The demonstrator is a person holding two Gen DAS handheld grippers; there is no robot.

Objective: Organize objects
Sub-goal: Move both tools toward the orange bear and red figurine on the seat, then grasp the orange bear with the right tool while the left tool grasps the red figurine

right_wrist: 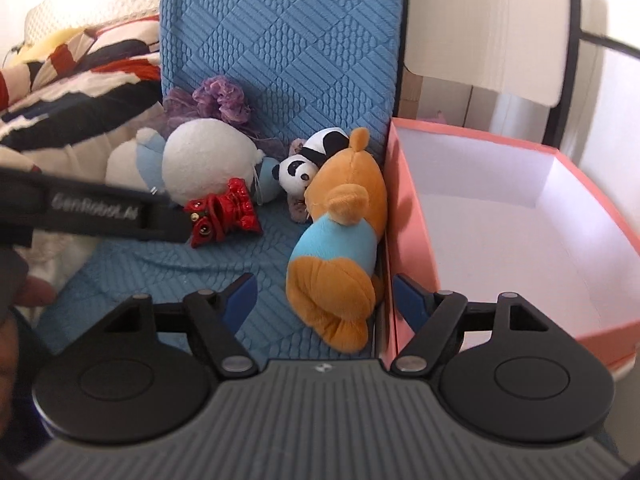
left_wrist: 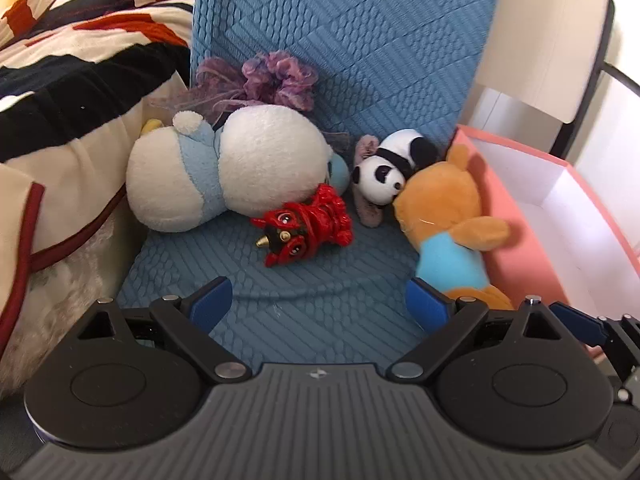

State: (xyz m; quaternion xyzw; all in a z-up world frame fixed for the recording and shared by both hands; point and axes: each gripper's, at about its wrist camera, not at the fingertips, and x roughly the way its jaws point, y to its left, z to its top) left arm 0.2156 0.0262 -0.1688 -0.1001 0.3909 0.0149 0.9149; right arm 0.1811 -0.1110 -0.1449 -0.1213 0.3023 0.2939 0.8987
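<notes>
Toys lie heaped on a blue quilted mat (left_wrist: 304, 288): a white and blue plush (left_wrist: 224, 168) toward its left edge, a red lion figurine (left_wrist: 308, 224) touching it in front, a panda (left_wrist: 388, 168) and an orange bear (right_wrist: 340, 236) along the right edge. The bear leans against a pink box (right_wrist: 404, 216) just beside the mat. Left gripper (left_wrist: 318, 300) and right gripper (right_wrist: 324, 300) both hover wide open, holding nothing; the right one's fingers flank the bear's legs.

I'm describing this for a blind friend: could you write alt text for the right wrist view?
The open right gripper hovers over an orange plush bear lying beside an empty pink box. Behind it on the blue cushion lie a panda plush and a red lion figurine.
</notes>
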